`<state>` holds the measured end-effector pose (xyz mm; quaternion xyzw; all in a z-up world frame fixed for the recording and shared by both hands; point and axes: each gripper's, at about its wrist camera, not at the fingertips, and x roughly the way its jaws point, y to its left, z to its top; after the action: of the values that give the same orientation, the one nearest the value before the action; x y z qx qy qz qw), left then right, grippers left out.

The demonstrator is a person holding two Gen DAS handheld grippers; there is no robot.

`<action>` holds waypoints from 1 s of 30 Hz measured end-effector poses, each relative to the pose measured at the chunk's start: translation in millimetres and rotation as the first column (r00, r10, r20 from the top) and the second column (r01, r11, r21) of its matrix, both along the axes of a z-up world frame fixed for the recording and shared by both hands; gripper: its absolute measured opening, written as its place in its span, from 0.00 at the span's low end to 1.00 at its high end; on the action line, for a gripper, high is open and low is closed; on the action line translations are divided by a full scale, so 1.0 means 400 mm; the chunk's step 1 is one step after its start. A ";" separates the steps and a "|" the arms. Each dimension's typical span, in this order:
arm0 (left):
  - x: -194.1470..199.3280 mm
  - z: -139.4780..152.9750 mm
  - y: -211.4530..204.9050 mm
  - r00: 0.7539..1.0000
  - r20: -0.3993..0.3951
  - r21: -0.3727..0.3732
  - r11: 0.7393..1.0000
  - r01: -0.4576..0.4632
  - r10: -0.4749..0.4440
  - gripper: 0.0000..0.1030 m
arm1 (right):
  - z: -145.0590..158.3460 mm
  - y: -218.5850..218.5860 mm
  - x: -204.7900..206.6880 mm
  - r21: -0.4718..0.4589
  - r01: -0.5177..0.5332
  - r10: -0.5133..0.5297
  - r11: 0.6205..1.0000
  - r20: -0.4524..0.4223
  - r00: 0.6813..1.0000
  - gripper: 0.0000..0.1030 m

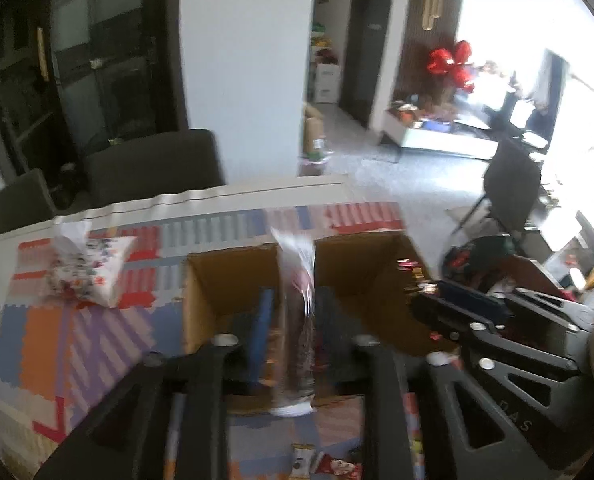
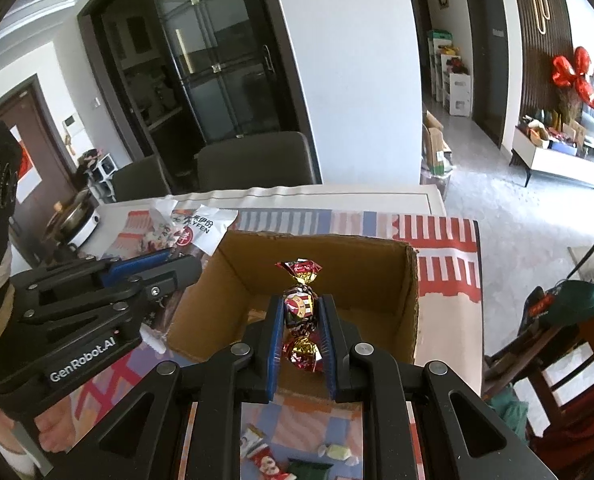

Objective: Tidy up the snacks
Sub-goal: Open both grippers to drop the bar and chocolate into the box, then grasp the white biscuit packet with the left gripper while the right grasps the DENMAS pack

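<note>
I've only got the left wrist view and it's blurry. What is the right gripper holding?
Observer: The right gripper is shut on a red-and-gold foil-wrapped candy, pinched at its round middle, with a twisted end sticking out past the fingertips.
Operator: Where is it relative to the box?
Observer: In the right wrist view the candy lines up with the inside of the open brown cardboard box, close to the near wall. I can't judge its height.
Operator: Any candy left outside that I can't see?
Observer: Yes, a pale green twist-wrapped candy lies on the patterned mat in front of the box.
</note>
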<state>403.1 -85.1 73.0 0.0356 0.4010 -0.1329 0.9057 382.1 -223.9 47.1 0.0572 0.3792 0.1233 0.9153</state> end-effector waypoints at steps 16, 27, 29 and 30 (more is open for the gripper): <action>-0.197 -0.020 0.035 0.999 0.033 0.006 1.000 -0.012 0.012 0.44 | -0.008 0.012 -0.169 -0.032 0.003 -0.001 0.999 0.036 0.999 0.44; -0.350 -0.065 0.065 0.999 0.044 0.008 1.000 -0.008 0.008 0.45 | -0.047 0.041 -0.299 -0.043 -0.051 0.053 0.998 0.052 0.997 0.44; -0.376 -0.074 0.076 0.999 0.040 0.005 1.000 -0.009 0.009 0.45 | -0.060 0.053 -0.319 -0.034 -0.068 0.070 0.997 0.047 0.996 0.44; -0.385 -0.076 0.080 0.999 0.041 0.006 1.000 -0.010 0.010 0.45 | -0.066 0.058 -0.326 -0.029 -0.077 0.078 0.997 0.044 0.996 0.44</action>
<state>249.0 -53.1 42.5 0.0390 0.3829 -0.1266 0.9142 251.7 -200.6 20.7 0.0270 0.3618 0.1545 0.9189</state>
